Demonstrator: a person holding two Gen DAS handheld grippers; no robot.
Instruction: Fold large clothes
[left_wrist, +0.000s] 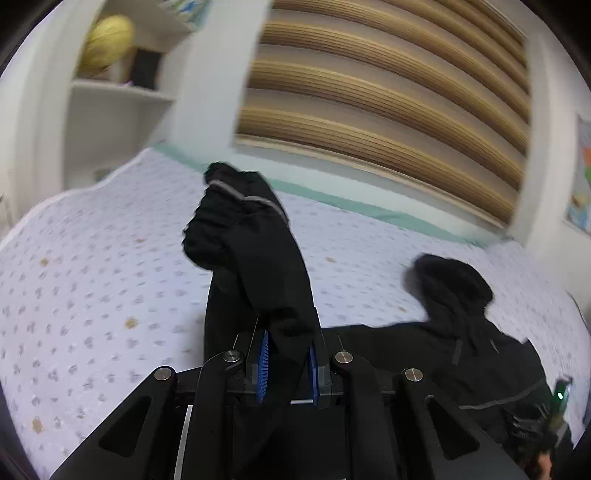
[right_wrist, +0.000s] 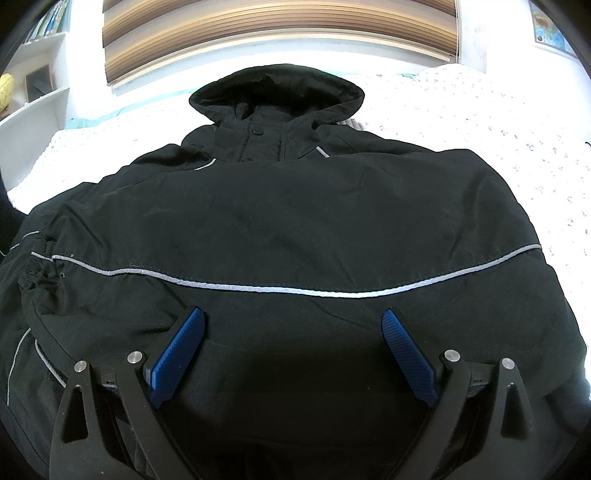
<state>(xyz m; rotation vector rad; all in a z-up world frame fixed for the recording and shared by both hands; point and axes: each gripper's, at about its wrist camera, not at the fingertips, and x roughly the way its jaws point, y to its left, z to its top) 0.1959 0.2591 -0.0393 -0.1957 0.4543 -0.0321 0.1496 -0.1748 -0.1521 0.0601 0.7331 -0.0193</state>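
Left gripper (left_wrist: 288, 363) pinches a black sleeve (left_wrist: 251, 236) between its blue pads (left_wrist: 263, 365), jaws nearly together with the fabric squeezed in the narrow gap. Sleeve rises past the fingertips, lifted off the bed (left_wrist: 92, 277); its gathered cuff, with grey piping, bunches beyond and just left of the tips. More sleeve fabric hangs below, between the finger bases. View is motion-blurred.

Rest of the jacket (right_wrist: 295, 221) lies flat on the bed, to the right of the left fingers in the left view, hood (right_wrist: 277, 92) pointing away toward the blind (right_wrist: 277, 37).

Right gripper (right_wrist: 293, 354) has fingers spread wide, blue pads well apart, nothing pinched. Both tips sit over the jacket's lower body, just below the grey reflective stripe (right_wrist: 295, 290) that runs across ahead of the tips. Cannot tell if the tips touch the fabric or sit just above it. Hood lies far ahead of the tips, centred between them. Left of the left finger, a gathered cuff and more piping at the jacket's edge.

Shelf (left_wrist: 122, 92) with a yellow ball (left_wrist: 107, 44) stands beyond the bed, upper left of the left fingers.
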